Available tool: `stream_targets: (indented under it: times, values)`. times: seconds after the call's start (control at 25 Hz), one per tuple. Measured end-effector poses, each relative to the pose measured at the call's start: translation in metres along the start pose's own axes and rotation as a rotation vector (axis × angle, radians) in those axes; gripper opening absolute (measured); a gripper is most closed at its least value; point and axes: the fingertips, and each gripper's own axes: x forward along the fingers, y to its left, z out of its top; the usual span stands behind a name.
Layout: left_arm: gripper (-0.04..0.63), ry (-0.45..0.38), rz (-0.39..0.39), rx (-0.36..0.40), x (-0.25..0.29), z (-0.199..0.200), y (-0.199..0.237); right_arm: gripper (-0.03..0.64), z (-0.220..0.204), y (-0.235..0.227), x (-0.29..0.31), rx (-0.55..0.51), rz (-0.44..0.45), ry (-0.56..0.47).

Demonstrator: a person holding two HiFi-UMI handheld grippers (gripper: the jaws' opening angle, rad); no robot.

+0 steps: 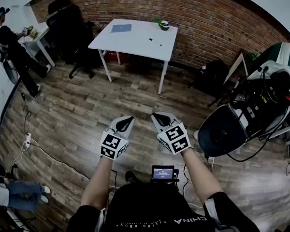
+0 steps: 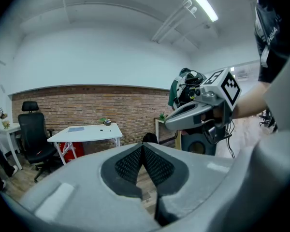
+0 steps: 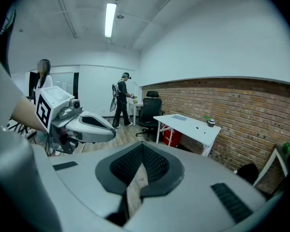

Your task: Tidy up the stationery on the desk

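Left gripper [image 1: 126, 122], right gripper [image 1: 161, 118] held side by side over wood floor [image 1: 87, 110]; jaws of both pressed together, nothing clamped. White desk [image 1: 135, 41] seen well ahead, far from both. Blue notebook [image 1: 121, 28], pen [image 1: 155, 42], small cup [image 1: 164, 26] laid on it.

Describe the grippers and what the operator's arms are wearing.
The left gripper and right gripper match: light grey tapered shells, black ribbed pads, each carrying a white cube with black square markers. Black short-sleeved top with white lettering; forearms bare.
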Motion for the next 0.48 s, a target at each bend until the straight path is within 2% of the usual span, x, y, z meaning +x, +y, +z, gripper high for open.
stream_targets:
  times: [0.48]
  values:
    - [0.005, 0.034, 0.012, -0.010, 0.034, -0.002, -0.013, 0.009, -0.018, -0.029, -0.003, 0.012, 0.033, 0.011]
